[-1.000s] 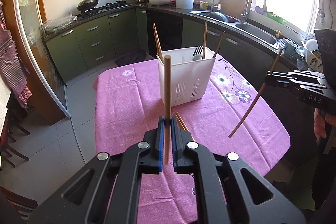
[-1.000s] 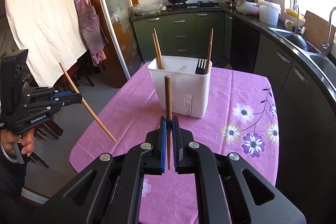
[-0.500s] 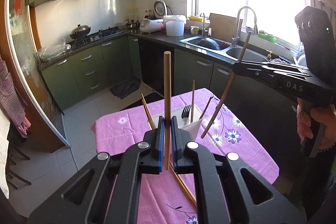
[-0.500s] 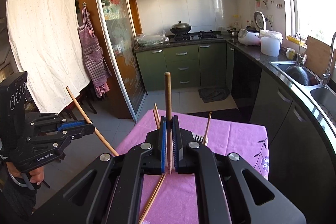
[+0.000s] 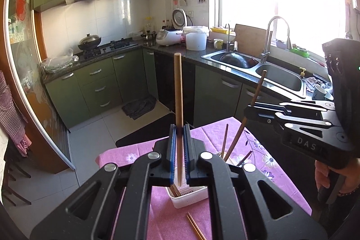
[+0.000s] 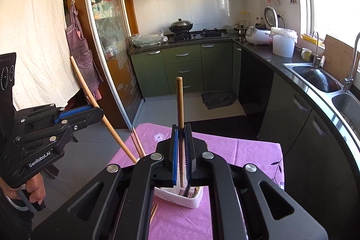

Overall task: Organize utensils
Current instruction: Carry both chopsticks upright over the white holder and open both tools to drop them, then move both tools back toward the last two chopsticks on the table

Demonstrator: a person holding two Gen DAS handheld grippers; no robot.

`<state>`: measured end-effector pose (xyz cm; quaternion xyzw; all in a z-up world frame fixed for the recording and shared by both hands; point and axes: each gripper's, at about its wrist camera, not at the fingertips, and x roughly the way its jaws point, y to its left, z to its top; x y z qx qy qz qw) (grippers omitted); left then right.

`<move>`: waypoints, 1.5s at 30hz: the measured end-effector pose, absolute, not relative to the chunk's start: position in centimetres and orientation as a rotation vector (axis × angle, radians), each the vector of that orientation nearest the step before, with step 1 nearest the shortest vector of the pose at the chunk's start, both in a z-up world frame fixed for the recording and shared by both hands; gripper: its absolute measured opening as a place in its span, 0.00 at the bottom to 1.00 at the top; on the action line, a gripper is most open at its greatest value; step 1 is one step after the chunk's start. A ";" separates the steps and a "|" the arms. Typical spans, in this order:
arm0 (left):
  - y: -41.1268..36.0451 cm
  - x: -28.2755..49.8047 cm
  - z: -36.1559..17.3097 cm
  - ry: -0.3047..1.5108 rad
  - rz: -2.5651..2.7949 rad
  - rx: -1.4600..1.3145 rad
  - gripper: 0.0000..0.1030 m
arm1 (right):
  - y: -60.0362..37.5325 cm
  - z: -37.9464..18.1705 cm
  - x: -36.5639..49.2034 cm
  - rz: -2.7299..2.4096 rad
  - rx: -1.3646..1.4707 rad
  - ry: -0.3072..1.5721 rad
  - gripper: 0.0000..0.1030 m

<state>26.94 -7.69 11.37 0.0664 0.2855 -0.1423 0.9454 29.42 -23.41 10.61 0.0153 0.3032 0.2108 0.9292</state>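
Left wrist: left claw (image 5: 179,151) clamps chopstick (image 5: 178,91) above white holder (image 5: 191,197); right claw (image 6: 181,150) likewise.

Left gripper (image 5: 179,150): your jaws are clamped on an upright chopstick (image 5: 178,91), nose tilted downward.
Right gripper (image 6: 181,150): jaws clamped on a second chopstick (image 6: 180,102), same downward tilt.
Hands: your fingers wrap each handle.

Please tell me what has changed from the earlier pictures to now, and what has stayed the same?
Both grippers rose above the white holder; it now shows low, under the jaws. The left gripper stays shut on its chopstick, the right gripper on its chopstick. The holder, the table and the loose chopsticks stayed put.
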 end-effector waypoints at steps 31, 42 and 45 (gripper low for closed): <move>-6.3 18.2 -4.1 1.027 -0.315 0.117 0.21 | -25.5 -1.3 16.4 0.399 -0.109 0.799 0.25; -7.3 21.4 -12.5 1.214 -0.250 0.036 0.16 | -29.0 -9.4 17.7 0.344 -0.039 0.954 0.25; -7.5 22.2 -13.5 1.236 -0.232 0.038 0.15 | -29.3 -9.6 18.2 0.343 -0.030 0.963 0.25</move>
